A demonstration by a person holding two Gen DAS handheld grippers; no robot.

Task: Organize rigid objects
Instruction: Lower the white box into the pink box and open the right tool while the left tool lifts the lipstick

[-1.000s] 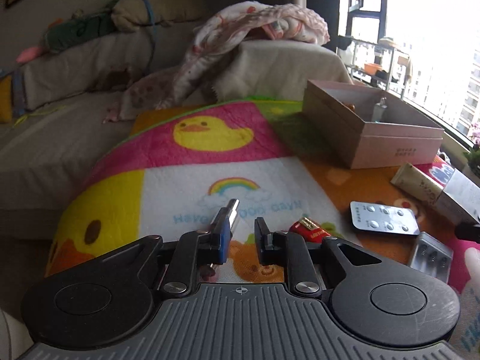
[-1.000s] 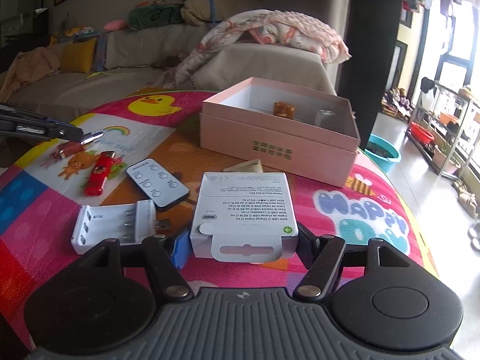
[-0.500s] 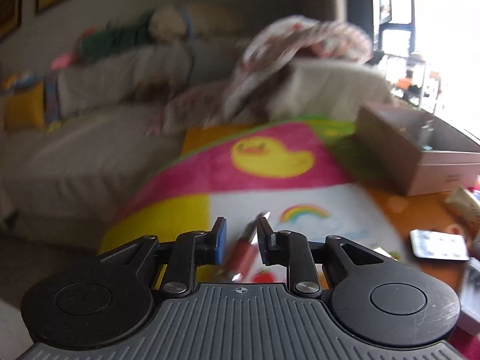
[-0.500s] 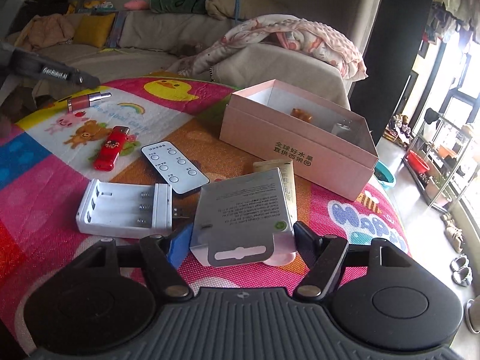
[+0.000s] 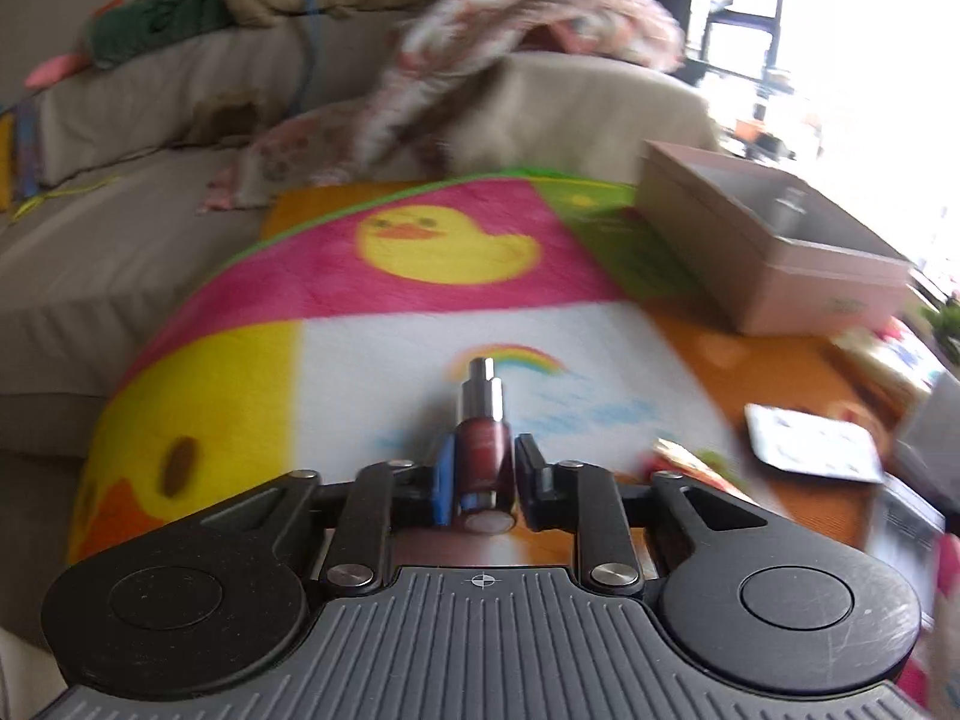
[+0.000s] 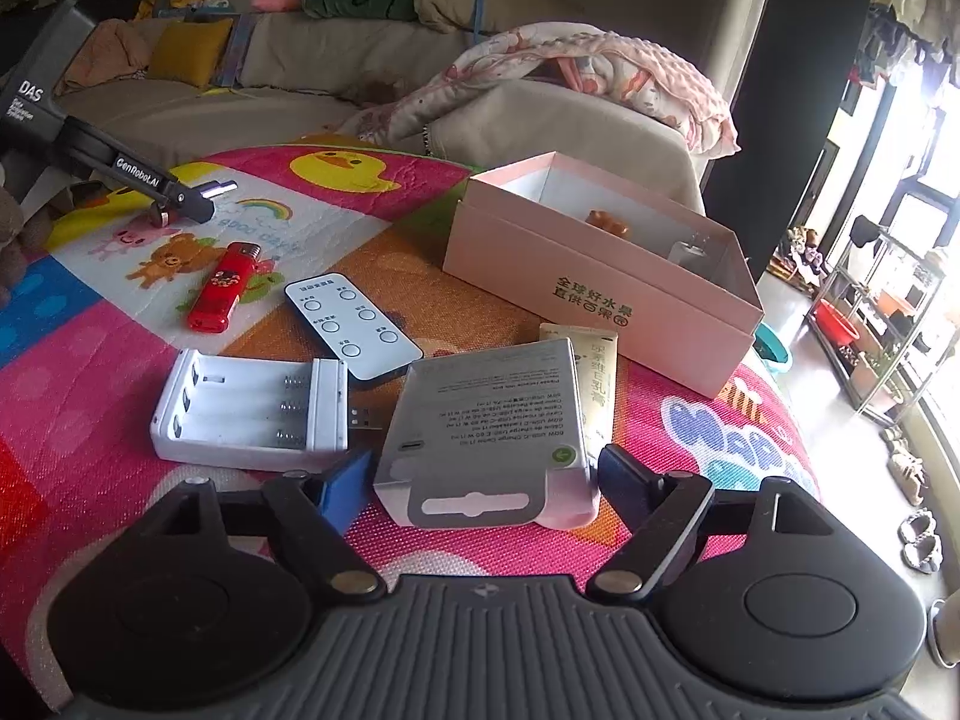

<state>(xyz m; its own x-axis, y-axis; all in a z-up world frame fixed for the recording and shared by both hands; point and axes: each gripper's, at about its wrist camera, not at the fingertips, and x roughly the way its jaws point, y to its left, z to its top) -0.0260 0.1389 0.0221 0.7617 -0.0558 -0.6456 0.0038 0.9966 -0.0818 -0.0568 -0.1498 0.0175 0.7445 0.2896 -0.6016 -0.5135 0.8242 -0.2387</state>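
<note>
The left hand-held gripper is clamped on a dark red lipstick tube, lengthwise for carrying toward the pink box. The right hand-held gripper stands wide open around the white cable carton, flat on the play mat, not yet squeezing.
</note>
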